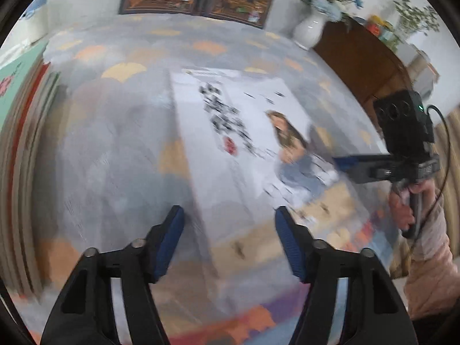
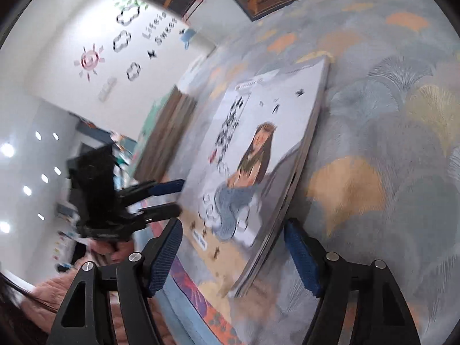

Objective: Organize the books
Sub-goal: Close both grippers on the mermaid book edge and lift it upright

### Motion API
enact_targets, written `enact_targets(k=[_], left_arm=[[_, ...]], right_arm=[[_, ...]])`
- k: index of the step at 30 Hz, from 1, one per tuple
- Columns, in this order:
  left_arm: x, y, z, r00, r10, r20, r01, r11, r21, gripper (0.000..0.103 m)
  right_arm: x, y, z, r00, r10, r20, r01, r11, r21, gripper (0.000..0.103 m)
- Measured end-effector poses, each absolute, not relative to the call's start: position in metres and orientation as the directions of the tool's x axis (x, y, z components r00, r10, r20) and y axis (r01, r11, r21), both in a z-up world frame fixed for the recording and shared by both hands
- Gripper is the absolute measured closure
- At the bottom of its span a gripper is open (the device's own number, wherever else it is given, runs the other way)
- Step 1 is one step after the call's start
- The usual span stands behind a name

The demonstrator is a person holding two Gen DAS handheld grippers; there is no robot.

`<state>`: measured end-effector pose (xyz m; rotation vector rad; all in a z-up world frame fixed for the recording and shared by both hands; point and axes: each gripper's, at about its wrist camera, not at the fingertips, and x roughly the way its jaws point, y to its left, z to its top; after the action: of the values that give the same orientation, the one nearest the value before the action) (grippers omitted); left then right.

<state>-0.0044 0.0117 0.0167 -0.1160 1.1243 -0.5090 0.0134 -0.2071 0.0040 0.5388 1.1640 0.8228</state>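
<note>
**Both grippers open near the book**

Your left gripper (image 1: 229, 221) is open with nothing in it. Your right gripper (image 2: 233, 238) is open too, its pads not touching the book (image 2: 258, 155). The book lies on the rug (image 2: 388, 149), at 12 o'clock from both.

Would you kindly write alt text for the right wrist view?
A white-covered book showing a long-haired girl lies on a patterned cloth, between the right gripper's open blue-padded fingers. The left gripper reaches toward the book's far edge, with more books stacked behind.
</note>
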Motion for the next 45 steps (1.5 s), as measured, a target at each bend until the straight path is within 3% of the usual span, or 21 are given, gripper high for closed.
enact_targets(k=[2,5,8,10,12,15,18,25,45], left_arm=[[0.011,0.011,0.015,0.336,-0.444,-0.83,0.328,0.882,-0.339,0.055],[0.027,0.012,0.012,0.323,-0.467,-0.823,0.296,0.876,-0.381,0.058],[0.037,0.016,0.01,0.319,-0.477,-0.819,0.269,0.874,-0.404,0.066],[0.04,0.021,0.008,0.329,-0.469,-0.819,0.237,0.881,-0.409,0.079],[0.042,0.028,0.005,0.334,-0.498,-0.8,0.211,0.867,-0.452,0.081],[0.042,0.031,0.003,0.351,-0.504,-0.789,0.198,0.864,-0.463,0.081],[0.039,0.022,0.006,0.383,-0.459,-0.802,0.21,0.888,-0.408,0.081],[0.05,0.031,0.003,0.36,-0.509,-0.782,0.188,0.86,-0.474,0.081],[0.045,0.026,0.005,0.391,-0.477,-0.787,0.21,0.879,-0.428,0.081]], right_arm=[[0.02,-0.207,0.0,0.172,0.794,-0.583,-0.276,0.607,0.745,0.048],[0.035,-0.204,-0.004,0.171,0.802,-0.572,-0.277,0.596,0.753,0.053],[0.043,-0.202,-0.004,0.169,0.801,-0.575,-0.282,0.598,0.75,0.055],[0.051,-0.199,-0.004,0.181,0.788,-0.589,-0.299,0.614,0.73,0.061],[0.054,-0.198,-0.004,0.199,0.773,-0.603,-0.313,0.633,0.708,0.082],[0.061,-0.209,-0.013,0.213,0.793,-0.57,-0.287,0.609,0.739,0.094],[0.059,-0.209,-0.011,0.22,0.788,-0.575,-0.309,0.615,0.725,0.094],[0.054,-0.205,-0.008,0.25,0.778,-0.576,-0.349,0.627,0.696,0.094],[0.051,-0.209,-0.008,0.265,0.779,-0.569,-0.358,0.627,0.692,0.094]])
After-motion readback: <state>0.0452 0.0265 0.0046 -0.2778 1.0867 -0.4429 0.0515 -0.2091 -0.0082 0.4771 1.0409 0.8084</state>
